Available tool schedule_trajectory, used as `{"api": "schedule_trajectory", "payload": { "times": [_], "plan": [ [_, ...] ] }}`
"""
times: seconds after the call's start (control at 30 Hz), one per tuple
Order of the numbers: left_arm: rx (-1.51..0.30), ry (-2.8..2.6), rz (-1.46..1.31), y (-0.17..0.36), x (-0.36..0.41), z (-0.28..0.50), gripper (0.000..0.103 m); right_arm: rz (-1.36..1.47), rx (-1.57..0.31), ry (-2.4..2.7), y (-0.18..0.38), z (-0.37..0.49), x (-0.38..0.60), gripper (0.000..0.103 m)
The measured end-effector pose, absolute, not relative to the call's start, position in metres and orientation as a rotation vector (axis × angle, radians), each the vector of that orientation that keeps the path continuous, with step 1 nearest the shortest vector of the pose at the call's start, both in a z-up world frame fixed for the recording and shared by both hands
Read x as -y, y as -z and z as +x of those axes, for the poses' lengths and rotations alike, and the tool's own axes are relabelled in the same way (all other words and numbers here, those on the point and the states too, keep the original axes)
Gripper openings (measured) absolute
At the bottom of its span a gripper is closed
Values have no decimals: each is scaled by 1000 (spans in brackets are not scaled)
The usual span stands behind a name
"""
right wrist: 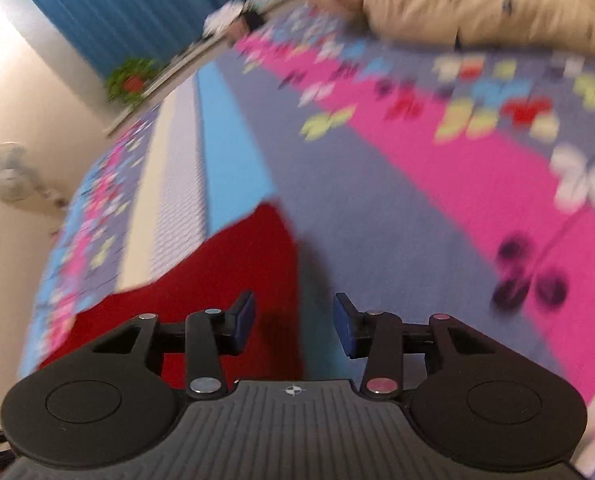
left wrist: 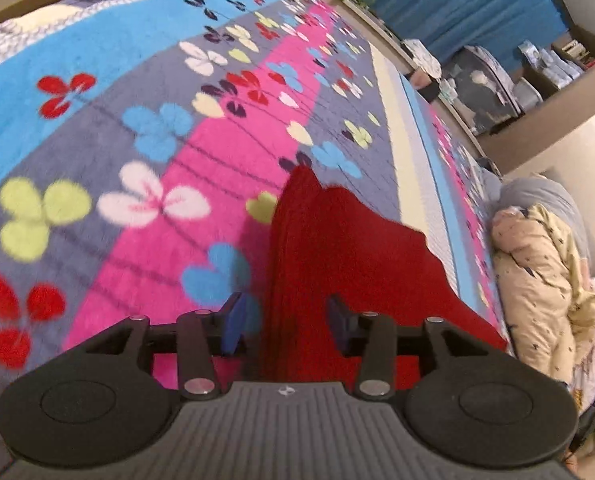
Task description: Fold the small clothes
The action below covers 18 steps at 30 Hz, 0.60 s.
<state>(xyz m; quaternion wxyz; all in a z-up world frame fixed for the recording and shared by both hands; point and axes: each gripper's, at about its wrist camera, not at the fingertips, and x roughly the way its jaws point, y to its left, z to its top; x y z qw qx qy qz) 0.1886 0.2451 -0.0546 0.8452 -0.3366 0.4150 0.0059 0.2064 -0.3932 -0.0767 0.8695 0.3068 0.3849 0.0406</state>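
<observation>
Red garment lying soft, light and limp on flowered blanket, near edge under both grippers. Left gripper and right gripper released, empty. Best pinched at corners.

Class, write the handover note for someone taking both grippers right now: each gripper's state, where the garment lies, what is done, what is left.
Left gripper: open, nothing pinched; the red garment lies under and between its fingers.
Right gripper: open, holding nothing, over the garment's edge.
Garment: on the flowered blanket, with a straight edge along one side that looks like a fold.
Done: seemingly one fold laid down and let go.
Left: check it lies flat, then make any remaining folds.
</observation>
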Motion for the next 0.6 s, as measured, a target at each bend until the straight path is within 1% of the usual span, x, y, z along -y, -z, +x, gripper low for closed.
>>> {"api": "schedule_trajectory", "payload": {
  "times": [0.07,0.1,0.17,0.2,0.3,0.37,0.4,0.43,0.47,0.5,0.53,0.6],
  "plan": [
    [-898,16,-714,52,-240,174,63,633,-838,-109,76,194,391,48],
    [-914,28,-711,51,-236,167,64,600,-850,-114,73,186,386,50],
    [-948,36,-691,52,-227,156,65,520,-871,-116,72,172,374,63],
    [-964,38,-674,52,-222,150,65,492,-882,-123,72,164,369,65],
    [-1001,39,-617,54,-209,140,65,445,-933,-168,76,150,358,65],
    [-1019,46,-580,57,-202,134,64,417,-942,-188,77,141,356,63],
    [-1022,50,-559,57,-198,131,62,410,-940,-194,77,136,354,60],
    [-1018,50,-540,57,-196,128,46,409,-935,-196,77,132,354,47],
    [-1014,59,-532,56,-195,127,25,418,-931,-202,76,129,355,28],
    [-998,62,-519,54,-194,124,24,422,-919,-189,75,125,356,19],
    [-974,64,-501,49,-193,120,20,423,-898,-171,73,122,359,15],
    [-885,50,-489,32,-196,108,18,469,-842,-173,66,115,364,13]
  ]
}}
